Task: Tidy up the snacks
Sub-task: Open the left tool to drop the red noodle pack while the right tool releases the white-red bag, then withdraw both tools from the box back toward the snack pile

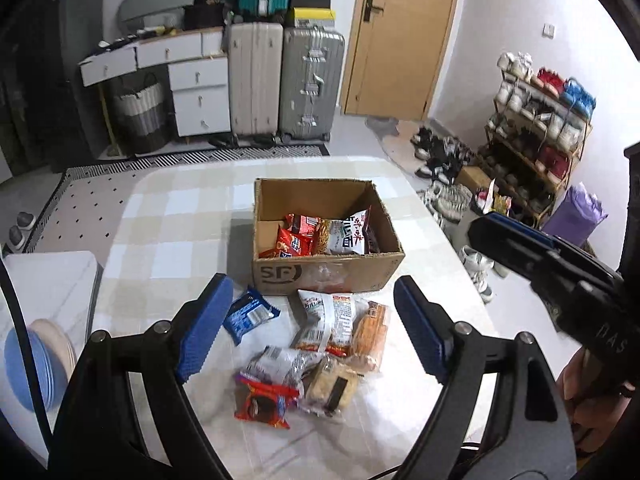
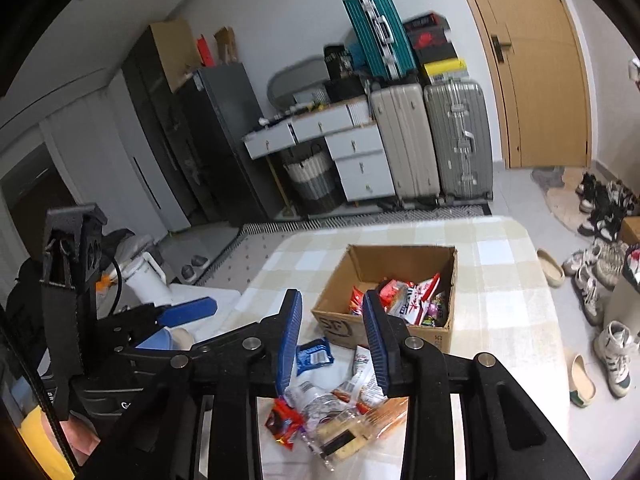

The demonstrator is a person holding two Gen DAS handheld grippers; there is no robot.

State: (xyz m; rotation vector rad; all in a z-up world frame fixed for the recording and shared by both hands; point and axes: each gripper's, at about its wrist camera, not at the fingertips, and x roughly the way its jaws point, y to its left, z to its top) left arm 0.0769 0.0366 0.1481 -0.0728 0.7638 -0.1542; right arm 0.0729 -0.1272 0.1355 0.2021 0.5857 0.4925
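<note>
1. Your left hand-held gripper [image 1: 310,330] fills the bottom of its own view, its two blue pads spread wide apart with nothing between them.
2. Below and beyond those pads, a loose heap of snack packets [image 1: 320,352] lies on the desk [image 1: 168,216], which is covered in a pale checked cloth.
3. Among the heap you can make out a blue packet [image 1: 250,314] at the left edge, a red packet [image 1: 264,404] nearest you, a white and red noodle packet [image 1: 330,320], and a clear-wrapped biscuit pack [image 1: 330,386].
4. Just behind the heap stands an open cardboard box [image 1: 326,276], its top flaps gone or folded away, with several red and white packets already inside, gathered toward its right half.
5. Your right hand-held gripper [image 2: 332,340] hangs above the same heap; its blue pads stand a narrow gap apart and hold nothing.
6. Seen from the left view, that right tool sits off to the right side, level with the box.
7. A stack of blue and pale plates [image 1: 36,364] rests on a white surface to the left of the desk.
8. Suitcases [image 1: 286,80] and a shoe rack [image 1: 536,128] stand farther back on the floor.
</note>
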